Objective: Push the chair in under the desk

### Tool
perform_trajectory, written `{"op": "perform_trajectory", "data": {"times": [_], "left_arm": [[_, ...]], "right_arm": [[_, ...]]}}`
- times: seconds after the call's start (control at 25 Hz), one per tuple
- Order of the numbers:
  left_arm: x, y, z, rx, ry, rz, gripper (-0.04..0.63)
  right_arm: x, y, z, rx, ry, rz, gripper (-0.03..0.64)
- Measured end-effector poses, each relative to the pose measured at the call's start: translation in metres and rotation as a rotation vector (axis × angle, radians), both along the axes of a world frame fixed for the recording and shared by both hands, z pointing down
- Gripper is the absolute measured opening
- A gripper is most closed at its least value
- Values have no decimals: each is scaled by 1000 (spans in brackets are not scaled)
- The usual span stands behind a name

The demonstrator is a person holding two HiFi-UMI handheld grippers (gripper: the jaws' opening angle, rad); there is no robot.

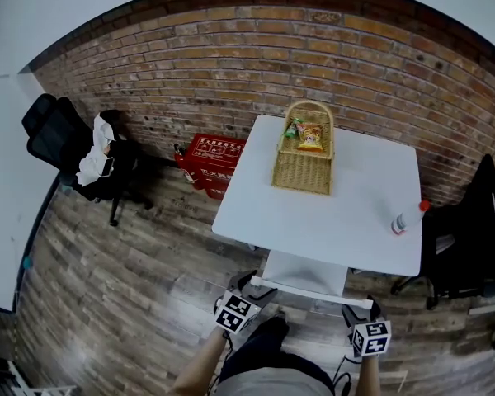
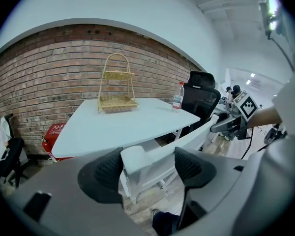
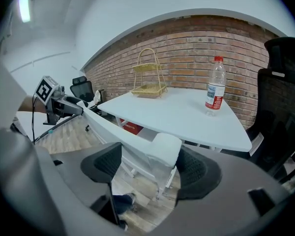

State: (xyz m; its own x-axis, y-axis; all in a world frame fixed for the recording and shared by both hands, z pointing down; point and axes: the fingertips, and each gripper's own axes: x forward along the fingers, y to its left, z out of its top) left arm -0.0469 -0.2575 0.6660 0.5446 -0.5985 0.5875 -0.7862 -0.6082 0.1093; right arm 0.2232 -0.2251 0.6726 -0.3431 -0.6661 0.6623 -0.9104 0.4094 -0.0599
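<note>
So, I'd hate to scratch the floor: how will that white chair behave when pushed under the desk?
The chair looks stiff, so it should move as one piece, with the left gripper and right gripper holding its top rail. No wheels show, so it will likely scrape along the plank floor. Pushed that high, it might tip a little.

Surroundings, as I see them from above. A wicker basket holds snack packets. A clear bottle with a red cap stands upright, well apart from it to my right. A red crate sits on the wooden floor against the brick wall. At my left is a black office chair draped with white cloth, and at my right a second black chair.
</note>
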Motion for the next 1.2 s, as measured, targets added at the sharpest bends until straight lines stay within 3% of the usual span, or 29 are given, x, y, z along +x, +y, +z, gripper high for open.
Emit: {"op": "perform_trajectory", "data": {"times": [0.64, 1.2], "left_arm": [[3, -64, -3, 14, 18, 19, 334], [9, -86, -3, -1, 7, 3, 334]], "right_arm": [[1, -64, -3, 3, -10, -3, 355], [8, -89, -1, -9, -5, -38, 354]]}}
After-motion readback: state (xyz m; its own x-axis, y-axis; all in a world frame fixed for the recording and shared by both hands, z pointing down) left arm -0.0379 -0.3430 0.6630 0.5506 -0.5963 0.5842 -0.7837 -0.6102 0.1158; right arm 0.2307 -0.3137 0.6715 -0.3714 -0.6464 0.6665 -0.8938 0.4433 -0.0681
